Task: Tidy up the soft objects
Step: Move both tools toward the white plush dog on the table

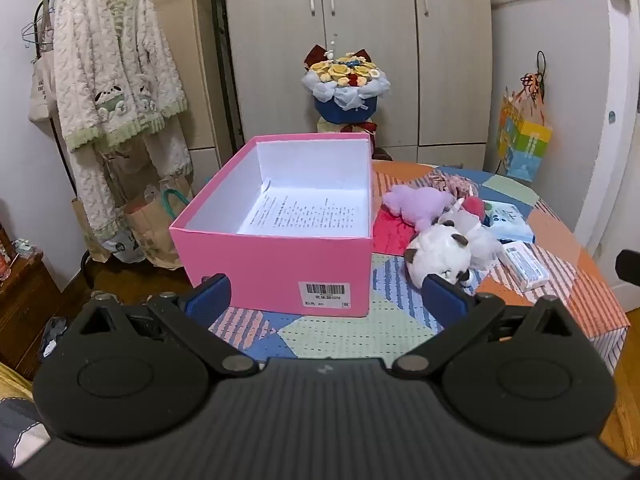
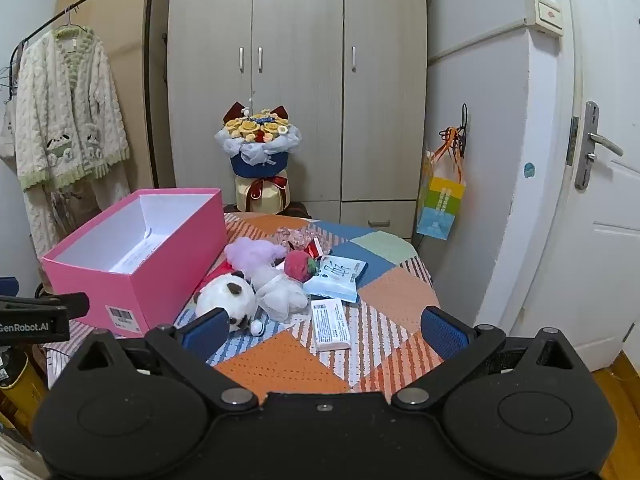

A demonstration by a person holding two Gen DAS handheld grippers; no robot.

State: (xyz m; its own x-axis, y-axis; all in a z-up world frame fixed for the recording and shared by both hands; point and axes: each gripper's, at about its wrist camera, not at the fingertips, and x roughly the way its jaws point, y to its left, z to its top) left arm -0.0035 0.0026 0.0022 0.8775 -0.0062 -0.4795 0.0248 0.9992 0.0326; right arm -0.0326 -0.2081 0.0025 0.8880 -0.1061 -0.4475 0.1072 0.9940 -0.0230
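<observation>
An open pink box [image 1: 276,264] [image 2: 132,288] stands on the patchwork table, holding only a printed sheet [image 1: 304,212]. Right of it lies a pile of soft toys: a white and brown plush [image 1: 436,256] [image 2: 228,300], a purple plush [image 1: 420,204] [image 2: 256,254], a white plush [image 2: 280,292] and a red strawberry plush [image 2: 298,266] [image 1: 474,204]. My left gripper [image 1: 326,300] is open and empty in front of the box. My right gripper [image 2: 324,326] is open and empty, short of the toys.
Two tissue packs [image 2: 330,324] [image 2: 338,278] lie beside the toys. A patterned cloth [image 2: 296,236] lies at the table's far side. A flower bouquet [image 2: 258,152] stands behind the table by the wardrobe. A clothes rack [image 1: 116,80] stands left, a door [image 2: 592,184] right.
</observation>
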